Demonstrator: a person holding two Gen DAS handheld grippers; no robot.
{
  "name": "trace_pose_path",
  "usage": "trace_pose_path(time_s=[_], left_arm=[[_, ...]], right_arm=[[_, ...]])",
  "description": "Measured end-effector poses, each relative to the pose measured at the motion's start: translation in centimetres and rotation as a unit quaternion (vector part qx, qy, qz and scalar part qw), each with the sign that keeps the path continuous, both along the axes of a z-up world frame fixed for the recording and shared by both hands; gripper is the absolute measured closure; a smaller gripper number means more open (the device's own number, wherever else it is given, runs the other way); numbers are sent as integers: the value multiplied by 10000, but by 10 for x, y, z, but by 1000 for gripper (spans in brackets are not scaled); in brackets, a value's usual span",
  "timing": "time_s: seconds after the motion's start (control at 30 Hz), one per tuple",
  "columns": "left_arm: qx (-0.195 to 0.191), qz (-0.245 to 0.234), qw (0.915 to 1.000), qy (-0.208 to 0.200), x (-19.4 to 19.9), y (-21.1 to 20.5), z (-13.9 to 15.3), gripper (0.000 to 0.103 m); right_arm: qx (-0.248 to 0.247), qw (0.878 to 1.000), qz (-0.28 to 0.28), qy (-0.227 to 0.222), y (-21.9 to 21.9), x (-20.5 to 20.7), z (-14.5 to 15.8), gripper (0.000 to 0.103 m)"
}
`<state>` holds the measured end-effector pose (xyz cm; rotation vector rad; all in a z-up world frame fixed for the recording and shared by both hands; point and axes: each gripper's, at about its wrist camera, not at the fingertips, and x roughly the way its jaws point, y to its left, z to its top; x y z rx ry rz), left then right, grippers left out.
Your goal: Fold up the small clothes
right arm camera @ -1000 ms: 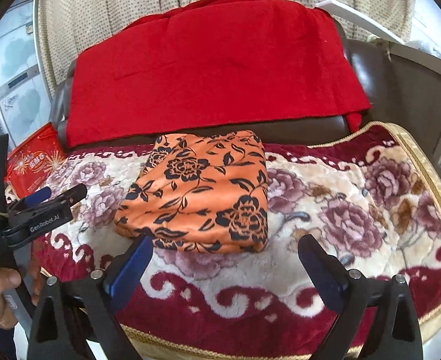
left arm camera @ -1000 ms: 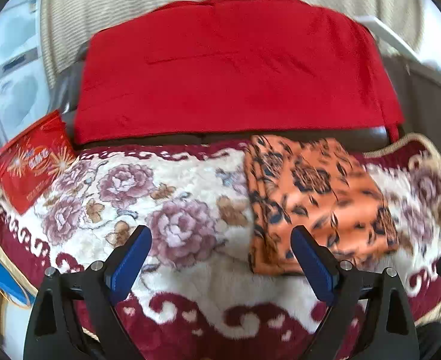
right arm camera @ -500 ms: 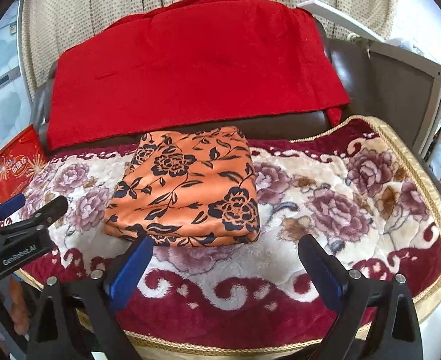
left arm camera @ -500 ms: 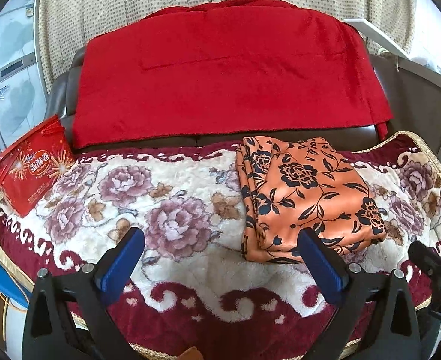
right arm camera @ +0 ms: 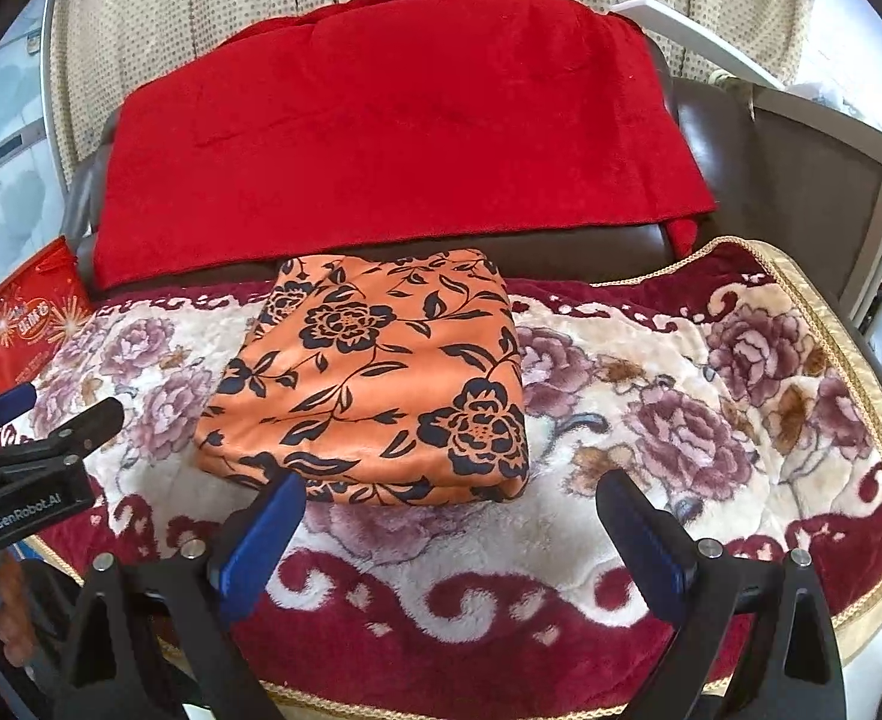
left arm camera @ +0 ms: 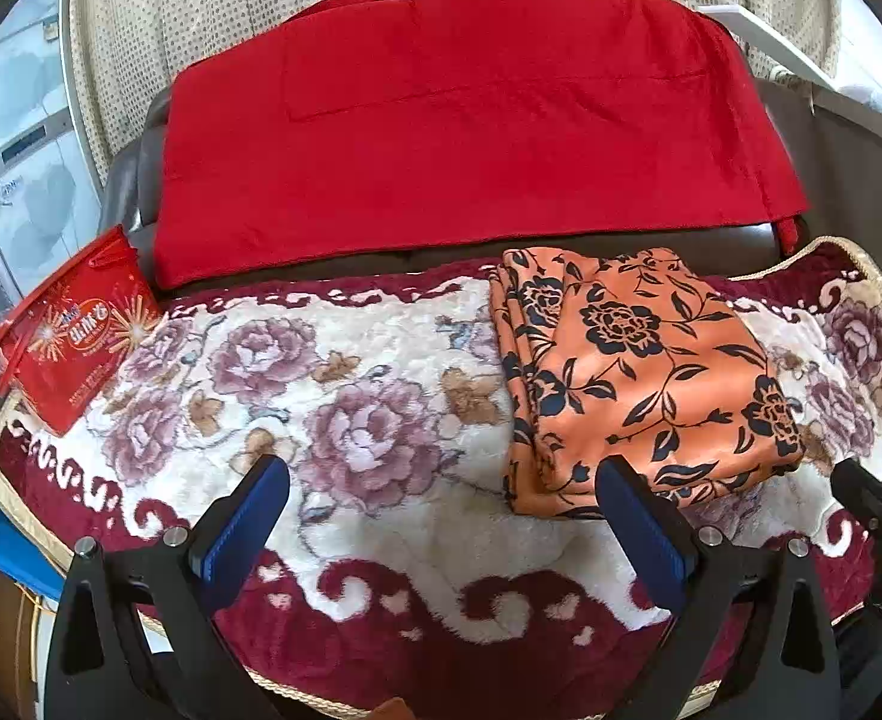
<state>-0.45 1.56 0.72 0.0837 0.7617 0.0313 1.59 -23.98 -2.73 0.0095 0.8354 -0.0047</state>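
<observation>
The orange cloth, printed with black flowers and leaves, lies folded into a neat rectangle on the floral blanket that covers the seat. Its stacked layers show along the edge facing the left gripper, and its far edge sits close to the dark gap below the red throw draped over the backrest.

The left gripper hangs over the blanket with its blue-padded fingers spread wide, nothing between them; the cloth lies just beyond its right finger, not touched. The right gripper is held the same way, fingers well apart and empty, the near edge of the cloth just past its left finger.

From the right wrist view the left gripper's black body shows at the left edge, and white lettering on it reads "GenRobot.AI". Part of a hand is visible below it.

A red bag stands at the left end of the seat, printed with gold starbursts and an orange oval with white characters, too small to read. A dotted beige curtain hangs behind.
</observation>
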Motion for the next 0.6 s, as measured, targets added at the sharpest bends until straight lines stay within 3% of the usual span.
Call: trace_pose_path(time_s=[0.23,0.6], left_arm=[[-359,-145,9992,52,11,-1,-2,2],[-420,-299,9985,-159,23,-16,-2,2]], right_arm=[[-26,10000,-37,24,-7,5,-5,4],[-55,9999,-98,117,-19,16,-14,4]])
